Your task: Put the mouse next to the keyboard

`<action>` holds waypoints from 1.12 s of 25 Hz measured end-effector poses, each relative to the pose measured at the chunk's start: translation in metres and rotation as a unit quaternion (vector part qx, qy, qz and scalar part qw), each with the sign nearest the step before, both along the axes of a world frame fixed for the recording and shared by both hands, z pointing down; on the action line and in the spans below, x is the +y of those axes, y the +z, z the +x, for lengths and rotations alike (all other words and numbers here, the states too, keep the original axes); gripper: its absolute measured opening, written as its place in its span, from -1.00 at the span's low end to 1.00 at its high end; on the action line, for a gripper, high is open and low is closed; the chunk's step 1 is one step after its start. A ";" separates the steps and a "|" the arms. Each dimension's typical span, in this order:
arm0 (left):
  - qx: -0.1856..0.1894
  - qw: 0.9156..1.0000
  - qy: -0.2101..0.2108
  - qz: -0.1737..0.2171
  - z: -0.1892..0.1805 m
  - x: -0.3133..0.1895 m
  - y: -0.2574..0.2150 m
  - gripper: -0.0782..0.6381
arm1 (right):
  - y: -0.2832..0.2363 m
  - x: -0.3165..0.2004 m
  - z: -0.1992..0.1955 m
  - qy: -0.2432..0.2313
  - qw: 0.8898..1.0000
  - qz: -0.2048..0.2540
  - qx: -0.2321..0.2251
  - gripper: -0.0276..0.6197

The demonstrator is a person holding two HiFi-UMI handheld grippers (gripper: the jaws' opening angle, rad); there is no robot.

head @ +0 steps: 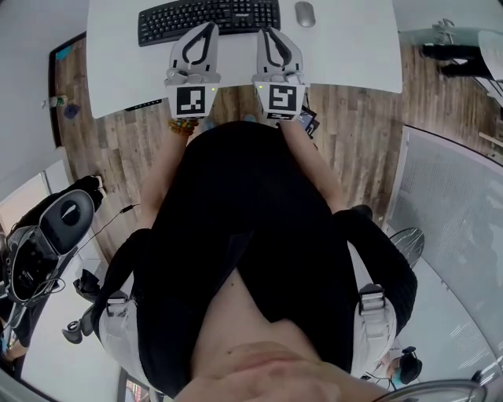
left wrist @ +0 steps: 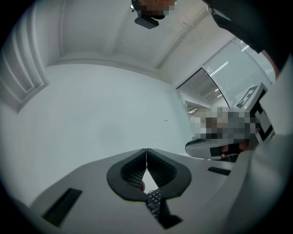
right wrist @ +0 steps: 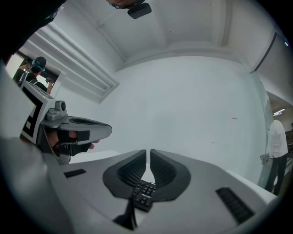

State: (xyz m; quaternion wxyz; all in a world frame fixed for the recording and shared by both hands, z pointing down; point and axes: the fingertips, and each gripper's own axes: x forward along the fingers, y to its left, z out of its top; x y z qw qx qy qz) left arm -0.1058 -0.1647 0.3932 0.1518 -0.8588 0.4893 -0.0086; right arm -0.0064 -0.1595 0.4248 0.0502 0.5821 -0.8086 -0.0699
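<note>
In the head view a black keyboard lies on the white table, and a small grey mouse rests just right of it. My left gripper and right gripper hover side by side over the table's front edge, tips at the keyboard's near edge. Both are shut with nothing between the jaws. In the left gripper view the left gripper points at a white wall, with keyboard keys below it. In the right gripper view the right gripper has the keyboard beneath it and the left gripper at its left.
Wooden floor lies in front of the table. A dark office chair stands at the left and a glass partition at the right. A person in white stands at the far right of the right gripper view.
</note>
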 end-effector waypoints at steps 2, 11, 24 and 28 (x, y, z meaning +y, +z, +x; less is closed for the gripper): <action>0.002 1.000 -0.001 -0.011 0.000 0.000 0.003 -0.74 | 0.001 0.000 0.000 -0.002 1.000 -0.001 -0.001 -0.77; 0.001 1.000 -0.002 -0.023 0.000 0.000 0.012 -0.74 | 0.014 -0.003 0.005 0.005 1.000 -0.023 0.002 -0.78; 0.003 0.999 -0.008 -0.039 -0.005 -0.008 0.027 -0.74 | 0.023 -0.009 0.009 0.010 1.000 -0.030 0.003 -0.78; 0.013 0.999 -0.009 -0.046 -0.006 -0.008 0.034 -0.74 | 0.026 -0.009 0.009 0.011 0.999 -0.032 0.006 -0.78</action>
